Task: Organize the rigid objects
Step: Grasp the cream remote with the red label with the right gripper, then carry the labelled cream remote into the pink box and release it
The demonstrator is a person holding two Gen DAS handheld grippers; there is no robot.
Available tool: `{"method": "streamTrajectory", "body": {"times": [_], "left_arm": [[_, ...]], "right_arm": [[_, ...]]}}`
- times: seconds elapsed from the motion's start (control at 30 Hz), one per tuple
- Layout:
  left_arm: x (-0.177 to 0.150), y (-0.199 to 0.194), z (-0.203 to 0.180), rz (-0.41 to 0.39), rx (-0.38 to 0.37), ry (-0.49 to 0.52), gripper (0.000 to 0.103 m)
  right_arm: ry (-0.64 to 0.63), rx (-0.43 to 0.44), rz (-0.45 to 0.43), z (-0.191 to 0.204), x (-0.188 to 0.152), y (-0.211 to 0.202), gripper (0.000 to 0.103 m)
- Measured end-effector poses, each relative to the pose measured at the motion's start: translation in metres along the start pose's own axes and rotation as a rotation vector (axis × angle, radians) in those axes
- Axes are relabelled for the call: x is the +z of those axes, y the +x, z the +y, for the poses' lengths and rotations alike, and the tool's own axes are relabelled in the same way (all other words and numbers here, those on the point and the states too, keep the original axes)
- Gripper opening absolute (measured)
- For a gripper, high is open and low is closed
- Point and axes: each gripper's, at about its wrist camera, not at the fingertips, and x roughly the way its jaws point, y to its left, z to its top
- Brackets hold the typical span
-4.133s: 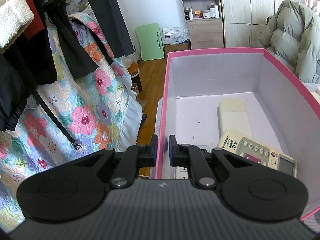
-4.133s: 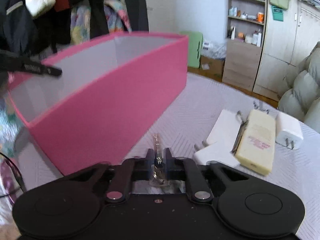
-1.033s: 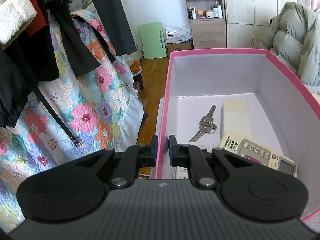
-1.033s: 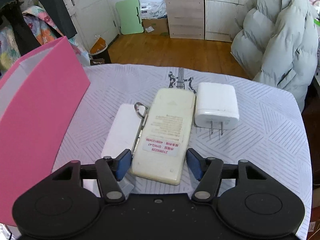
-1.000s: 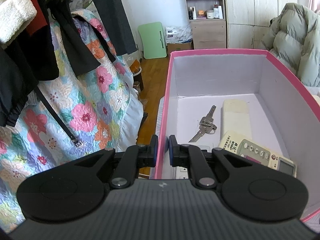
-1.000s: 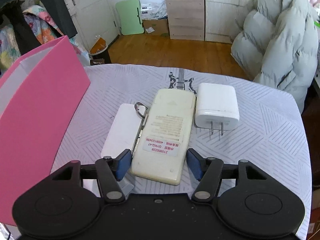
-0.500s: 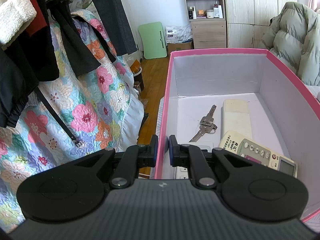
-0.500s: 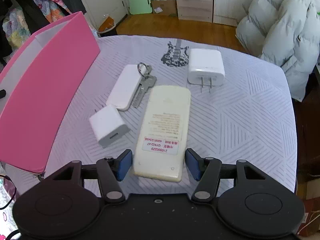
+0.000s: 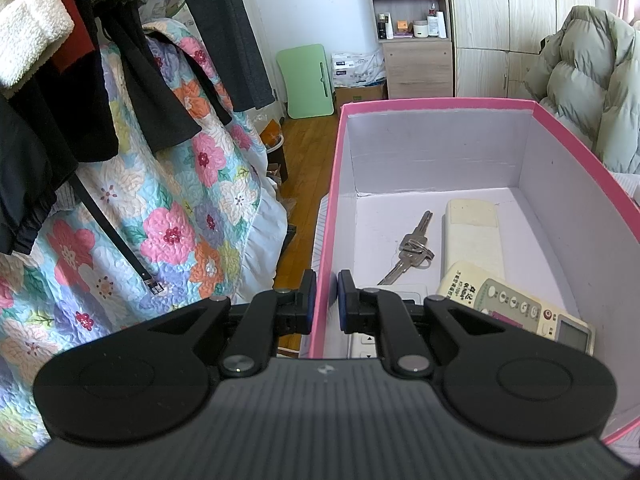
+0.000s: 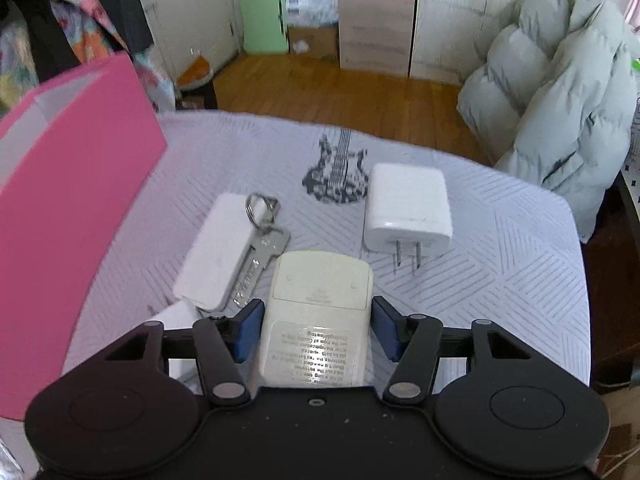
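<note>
- The left hand-held gripper (image 9: 323, 298) is clamped on the near left wall of the pink box (image 9: 440, 103).
- Inside the box lie keys (image 9: 412, 249) and 2 remotes.
- The right hand-held gripper (image 10: 316, 330) stands spread, its pads either side of a cream remote (image 10: 318, 316), not clearly pressing it.
- On the desk (image 10: 500, 256), a white charger (image 10: 406, 208), key (image 10: 262, 256) and white block (image 10: 220, 252) lie nearby.

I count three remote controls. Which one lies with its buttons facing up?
The remote control at the pink box's near end, showing buttons and a small screen. The other boxed one and the one between the right tool's fingers lie face down.
</note>
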Motion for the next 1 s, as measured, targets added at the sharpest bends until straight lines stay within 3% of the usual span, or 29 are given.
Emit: {"method": "streamTrajectory", "body": {"times": [0.23, 0.4, 0.63, 0.87, 1.0], "left_arm": [[0.002, -0.003, 0.001, -0.008, 0.001, 0.0, 0.01], [0.002, -0.002, 0.001, -0.007, 0.002, 0.003, 0.01], [0.004, -0.002, 0.002, -0.009, -0.001, 0.0, 0.01], [0.003, -0.004, 0.003, -0.018, -0.022, -0.013, 0.01], [0.004, -0.004, 0.003, -0.02, -0.028, -0.006, 0.01]], "right_arm": [[0.042, 0.097, -0.192, 0.008, -0.02, -0.066, 0.062], [-0.024, 0.081, -0.288, 0.028, -0.027, -0.105, 0.061], [-0.161, 0.13, -0.39, 0.058, -0.009, -0.151, 0.061], [-0.286, 0.291, -0.446, 0.111, 0.025, -0.161, 0.061], [-0.321, 0.394, -0.423, 0.145, 0.047, -0.143, 0.061]]}}
